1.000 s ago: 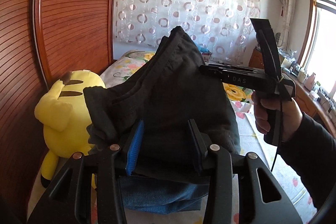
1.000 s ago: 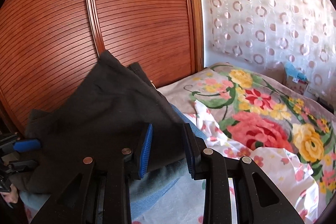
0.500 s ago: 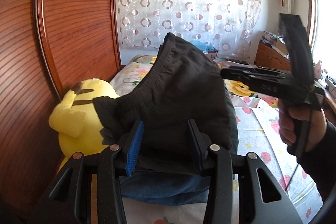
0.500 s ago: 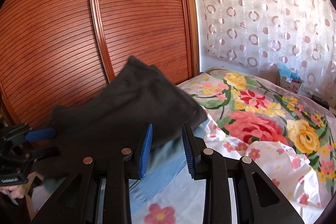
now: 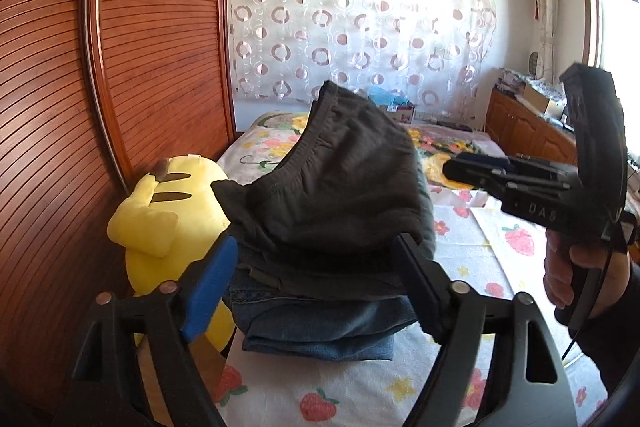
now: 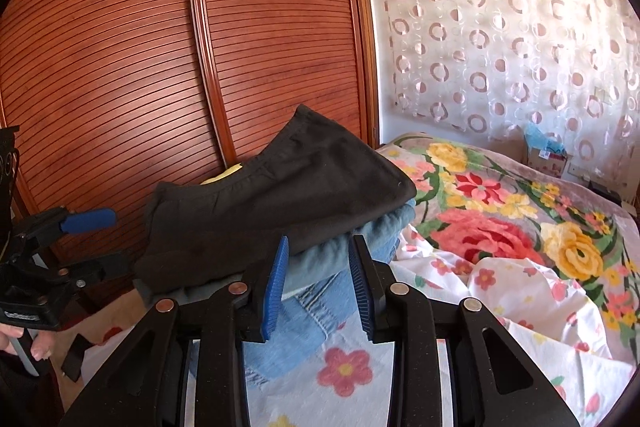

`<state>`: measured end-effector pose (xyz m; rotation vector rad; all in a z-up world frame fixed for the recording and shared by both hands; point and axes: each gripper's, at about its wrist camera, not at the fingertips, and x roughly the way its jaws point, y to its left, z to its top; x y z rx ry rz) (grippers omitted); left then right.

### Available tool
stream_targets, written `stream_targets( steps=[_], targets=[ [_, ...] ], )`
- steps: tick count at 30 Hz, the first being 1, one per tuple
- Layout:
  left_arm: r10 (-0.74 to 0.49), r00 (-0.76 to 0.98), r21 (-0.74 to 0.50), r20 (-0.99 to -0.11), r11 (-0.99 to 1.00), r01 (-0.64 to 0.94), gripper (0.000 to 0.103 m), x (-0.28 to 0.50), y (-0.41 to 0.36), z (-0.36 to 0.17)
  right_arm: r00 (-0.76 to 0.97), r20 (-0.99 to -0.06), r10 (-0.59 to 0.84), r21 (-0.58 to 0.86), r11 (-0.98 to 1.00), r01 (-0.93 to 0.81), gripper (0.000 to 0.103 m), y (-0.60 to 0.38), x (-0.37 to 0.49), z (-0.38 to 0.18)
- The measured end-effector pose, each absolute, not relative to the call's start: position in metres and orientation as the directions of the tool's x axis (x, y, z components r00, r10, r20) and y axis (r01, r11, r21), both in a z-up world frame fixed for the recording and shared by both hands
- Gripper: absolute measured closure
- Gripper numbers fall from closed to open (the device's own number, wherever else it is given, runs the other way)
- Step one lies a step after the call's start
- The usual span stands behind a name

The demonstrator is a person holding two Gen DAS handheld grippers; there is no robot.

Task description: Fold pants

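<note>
Folded dark grey pants lie on top of a stack of folded blue jeans on the bed; they also show in the right wrist view above the jeans. My left gripper is open wide, its fingers on either side of the stack's near edge, holding nothing. My right gripper is open and empty, just in front of the stack. The right gripper shows in the left wrist view, off to the right of the pants. The left gripper shows at the left edge of the right wrist view.
A yellow plush toy sits left of the stack against the slatted wooden wardrobe. The bed has a floral sheet and a rumpled white cover. A patterned curtain and wooden cabinets stand behind.
The dark pants came down onto the jeans stack. My left gripper opened and let go of them. My right gripper drew back from the pants to the right.
</note>
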<state>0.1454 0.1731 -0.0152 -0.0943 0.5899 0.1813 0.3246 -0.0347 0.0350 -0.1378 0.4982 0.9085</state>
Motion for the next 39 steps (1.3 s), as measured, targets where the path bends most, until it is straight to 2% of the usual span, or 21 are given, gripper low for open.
stream_targets(
  steps=[2,10,18,24,34,39],
  targets=[
    [0.146,0.812,-0.038,-0.564,0.979,-0.202,0.016,0.143,0.172,-0.014,0.513,-0.468,0.72,0.095,0.618,-0.78,0.067,-0.038,0.321,0.035],
    [0.188,0.816,-0.027,-0.547,0.97,-0.242,0.015,0.133,0.17,-0.011,0.528,-0.461,0.713,0.087,0.629,-0.772,0.049,-0.043,0.308,0.035],
    [0.166,0.793,0.007,-0.587,0.98,-0.2,0.015,0.132,0.157,-0.019,0.54,-0.468,0.7,0.094,0.646,-0.757,0.044,-0.047,0.292,0.033],
    [0.122,0.788,-0.019,-0.604,0.986,-0.167,0.015,0.131,0.145,-0.027,0.564,-0.487,0.667,0.091,0.681,-0.726,0.039,-0.06,0.275,0.033],
    [0.073,0.792,-0.013,-0.606,0.995,-0.102,0.015,0.128,0.102,-0.026,0.672,-0.531,0.517,0.068,0.816,-0.574,0.035,-0.104,0.243,0.04],
    [0.011,0.795,-0.04,-0.606,0.998,-0.044,0.015,0.119,0.074,-0.026,0.71,-0.543,0.447,0.058,0.864,-0.5,0.032,-0.128,0.211,0.041]
  ],
)
